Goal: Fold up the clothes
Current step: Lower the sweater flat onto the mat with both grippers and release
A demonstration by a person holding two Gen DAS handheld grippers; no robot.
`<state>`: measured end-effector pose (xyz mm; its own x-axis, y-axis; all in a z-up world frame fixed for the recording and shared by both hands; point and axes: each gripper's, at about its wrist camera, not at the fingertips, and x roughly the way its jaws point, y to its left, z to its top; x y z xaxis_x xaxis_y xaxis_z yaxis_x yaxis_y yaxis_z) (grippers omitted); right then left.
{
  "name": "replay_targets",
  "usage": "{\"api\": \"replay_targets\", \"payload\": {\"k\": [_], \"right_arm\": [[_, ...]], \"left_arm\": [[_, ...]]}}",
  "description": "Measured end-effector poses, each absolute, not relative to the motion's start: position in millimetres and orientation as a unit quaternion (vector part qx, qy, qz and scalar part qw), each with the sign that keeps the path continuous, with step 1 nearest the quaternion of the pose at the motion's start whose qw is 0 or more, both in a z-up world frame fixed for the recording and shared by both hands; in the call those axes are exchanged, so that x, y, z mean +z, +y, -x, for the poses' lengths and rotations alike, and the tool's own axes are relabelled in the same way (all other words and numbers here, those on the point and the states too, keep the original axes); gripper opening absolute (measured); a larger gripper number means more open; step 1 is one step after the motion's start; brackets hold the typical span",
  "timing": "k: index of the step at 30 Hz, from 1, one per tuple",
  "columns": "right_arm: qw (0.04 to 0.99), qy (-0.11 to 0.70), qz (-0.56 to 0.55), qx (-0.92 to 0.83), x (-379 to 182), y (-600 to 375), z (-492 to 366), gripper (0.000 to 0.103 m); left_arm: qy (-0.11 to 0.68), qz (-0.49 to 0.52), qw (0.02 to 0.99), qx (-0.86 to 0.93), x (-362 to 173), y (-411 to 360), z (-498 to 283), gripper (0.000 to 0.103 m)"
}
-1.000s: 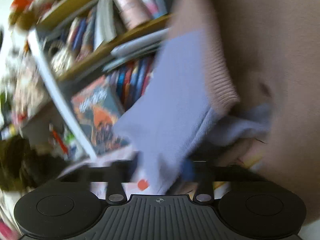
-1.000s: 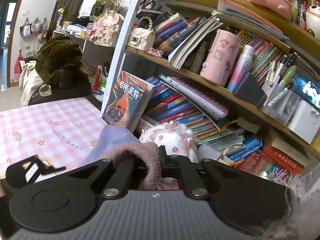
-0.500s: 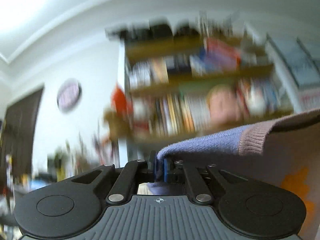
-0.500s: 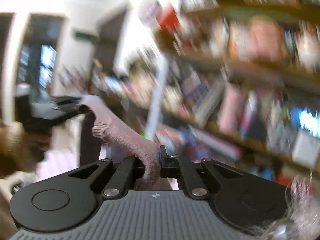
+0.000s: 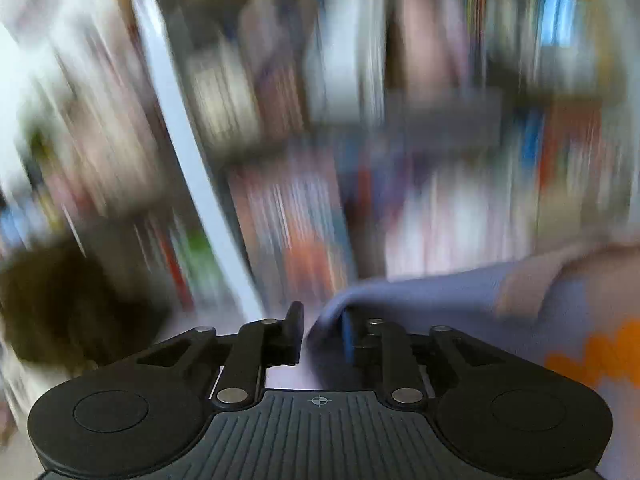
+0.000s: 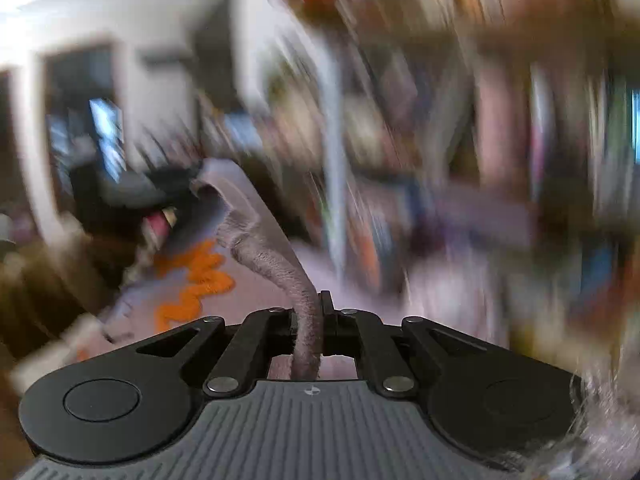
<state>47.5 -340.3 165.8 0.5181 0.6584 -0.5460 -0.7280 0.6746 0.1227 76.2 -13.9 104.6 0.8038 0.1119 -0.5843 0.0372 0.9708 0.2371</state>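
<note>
Your left gripper (image 5: 320, 334) had its jaws apart, having just been opening: the left finger stood clear of the cloth, while a fold of the lavender sweater (image 5: 420, 294) still lay draped against the blue pad of the right finger. The pads were not pressing on it. The fabric there read as soft, fine knit, rounded over at the fold, running from the jaws out to the right of the view, where a pinkish ribbed band (image 5: 528, 288) crossed it and an orange wavy motif (image 5: 600, 354) showed near the edge.

Your right gripper (image 6: 312, 320) had its jaws clamped on the ribbed edge of the same sweater (image 6: 276, 256). That edge was a thick, fuzzy, rope-like strip of mauve rib knit. Its long axis ran up and leftward from the jaws, tilted, then bent over at the top. Below it, to the left, the body of the garment hung with orange lettering (image 6: 192, 284) visible.

Behind both grippers stood a bookshelf (image 5: 280, 200), heavily blurred; individual books could not be made out.
</note>
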Motion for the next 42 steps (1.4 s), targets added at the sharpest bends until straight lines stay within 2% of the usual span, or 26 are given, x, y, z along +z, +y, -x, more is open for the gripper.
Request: {"api": "replay_targets", "payload": {"k": [2,4,7,10,11,12,14,15,21,25,28,34,39,40,42], "right_arm": [[0.866,0.365,0.100,0.327,104,-313,-97,0.004],[0.860,0.406,0.146,0.271,57,-294,-127,0.004],[0.861,0.422,0.172,0.225,23,-286,-151,0.004],[0.861,0.428,0.173,0.213,12,-290,-172,0.006],[0.860,0.430,0.175,0.211,10,-290,-179,0.007],[0.857,0.433,0.182,0.210,5,-290,-184,0.013],[0.854,0.437,0.195,0.206,-5,-290,-191,0.022],[0.855,0.436,0.197,0.201,-10,-292,-192,0.029],[0.890,0.379,0.191,0.165,-7,-308,-176,0.047],[0.921,0.307,0.181,0.156,23,-323,-131,0.049],[0.935,0.289,0.134,0.158,46,-335,-93,0.052],[0.892,0.384,0.044,0.234,36,-316,-9,0.052],[0.873,0.446,0.029,0.196,11,-280,38,0.051],[0.871,0.455,0.035,0.183,9,-272,44,0.050],[0.867,0.468,0.043,0.163,6,-263,52,0.049]], "left_arm": [[0.419,-0.131,0.898,0.040,49,-13,-100,0.023],[0.446,-0.157,0.879,0.058,29,-16,-91,0.023],[0.424,-0.135,0.895,0.032,33,-11,-48,0.025],[0.382,-0.067,0.921,0.038,51,2,-4,0.027],[0.369,-0.046,0.927,0.043,50,5,2,0.034],[0.357,-0.034,0.932,0.046,49,7,13,0.040],[0.333,-0.036,0.940,0.061,47,4,32,0.062],[0.324,-0.045,0.942,0.067,45,1,37,0.065],[0.350,-0.070,0.930,0.084,26,-6,51,0.065],[0.373,-0.138,0.914,0.076,9,-14,53,0.065],[0.382,-0.169,0.906,0.066,-2,-13,50,0.065],[0.377,-0.212,0.901,0.027,-18,-8,36,0.065],[0.370,-0.214,0.904,-0.004,-22,2,22,0.063],[0.369,-0.215,0.904,-0.011,-24,4,19,0.060],[0.369,-0.214,0.904,-0.031,-25,11,12,0.035]]}}
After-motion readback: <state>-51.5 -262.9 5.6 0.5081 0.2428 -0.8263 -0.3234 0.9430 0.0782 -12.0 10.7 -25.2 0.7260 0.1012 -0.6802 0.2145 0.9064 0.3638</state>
